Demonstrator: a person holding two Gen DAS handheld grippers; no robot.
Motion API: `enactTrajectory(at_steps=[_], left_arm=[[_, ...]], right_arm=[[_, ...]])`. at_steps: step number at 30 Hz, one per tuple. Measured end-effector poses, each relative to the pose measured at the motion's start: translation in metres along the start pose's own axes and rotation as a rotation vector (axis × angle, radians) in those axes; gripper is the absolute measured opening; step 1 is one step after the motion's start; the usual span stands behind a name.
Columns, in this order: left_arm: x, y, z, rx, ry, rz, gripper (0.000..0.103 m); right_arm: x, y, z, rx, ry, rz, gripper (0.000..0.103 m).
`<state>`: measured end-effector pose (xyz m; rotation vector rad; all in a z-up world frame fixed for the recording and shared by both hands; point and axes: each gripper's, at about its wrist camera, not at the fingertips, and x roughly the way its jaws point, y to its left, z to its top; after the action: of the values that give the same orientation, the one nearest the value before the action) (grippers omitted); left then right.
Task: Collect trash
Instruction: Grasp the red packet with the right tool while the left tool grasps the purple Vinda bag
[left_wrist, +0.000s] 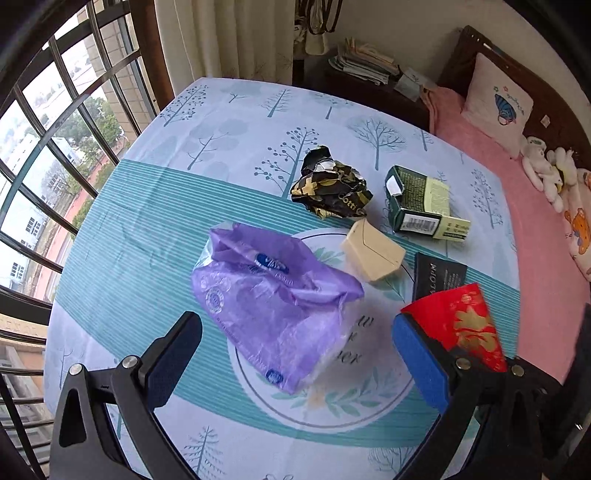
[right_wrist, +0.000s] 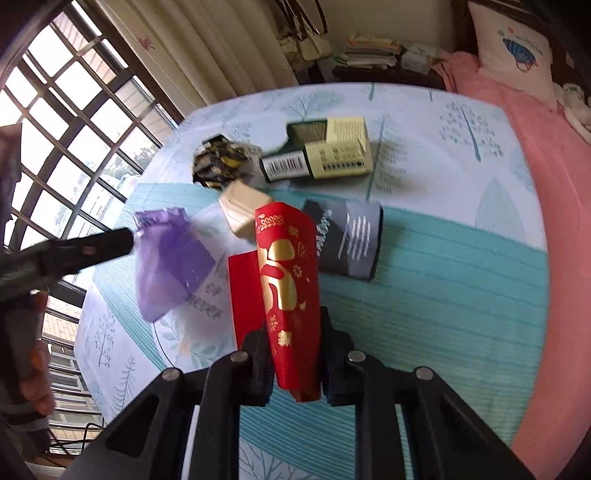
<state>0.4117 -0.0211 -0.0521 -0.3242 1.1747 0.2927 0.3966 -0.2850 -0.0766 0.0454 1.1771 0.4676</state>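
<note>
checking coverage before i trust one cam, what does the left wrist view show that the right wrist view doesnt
Only the left wrist view shows the left tongs standing open over the purple bag, plus the stuffed toys on the pink bed.

Only the right wrist view shows the right tongs shut on the red packet, and a hand at the left edge.

Both show the purple bag, red packet, crumpled black wrapper, green box, beige box, dark packet and tablecloth.
</note>
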Motion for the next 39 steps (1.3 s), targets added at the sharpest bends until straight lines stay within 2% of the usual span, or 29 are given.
enactTrajectory(at_steps=[8, 13, 18, 21, 22, 23, 25, 28, 33, 39], left_arm=[[0.046, 0.008, 0.017, -0.108, 0.090, 0.059, 0.102], [0.070, 0.023, 0.015, -0.145, 0.150, 0.092, 0.102], [0.086, 0.043, 0.010, -0.213, 0.211, 0.086, 0.100], [0.087, 0.052, 0.007, -0.237, 0.213, 0.067, 0.081], [0.084, 0.052, 0.007, -0.227, 0.196, 0.072, 0.070], [0.083, 0.053, 0.006, -0.211, 0.187, 0.072, 0.065], [0.079, 0.053, 0.006, -0.182, 0.170, 0.055, 0.039], [0.074, 0.055, 0.002, -0.166, 0.164, 0.022, 0.018], [0.057, 0.054, -0.010, -0.098, 0.117, -0.005, 0.009], [0.019, 0.049, -0.040, 0.062, 0.071, -0.044, 0.008]], right_arm=[[0.002, 0.005, 0.019, -0.031, -0.019, 0.018, 0.019], [0.008, 0.007, 0.017, -0.033, -0.006, 0.031, 0.019], [0.014, 0.011, 0.012, -0.041, 0.012, 0.030, 0.019], [0.015, 0.014, 0.009, -0.038, 0.015, 0.026, 0.018], [0.015, 0.014, 0.007, -0.037, 0.015, 0.025, 0.018], [0.014, 0.016, 0.006, -0.036, 0.015, 0.023, 0.018], [0.014, 0.018, 0.003, -0.033, 0.016, 0.019, 0.018], [0.011, 0.022, -0.002, -0.024, 0.012, 0.011, 0.018], [-0.001, 0.036, -0.016, -0.011, -0.006, -0.007, 0.018], [-0.025, 0.062, -0.040, 0.013, -0.045, -0.045, 0.018]])
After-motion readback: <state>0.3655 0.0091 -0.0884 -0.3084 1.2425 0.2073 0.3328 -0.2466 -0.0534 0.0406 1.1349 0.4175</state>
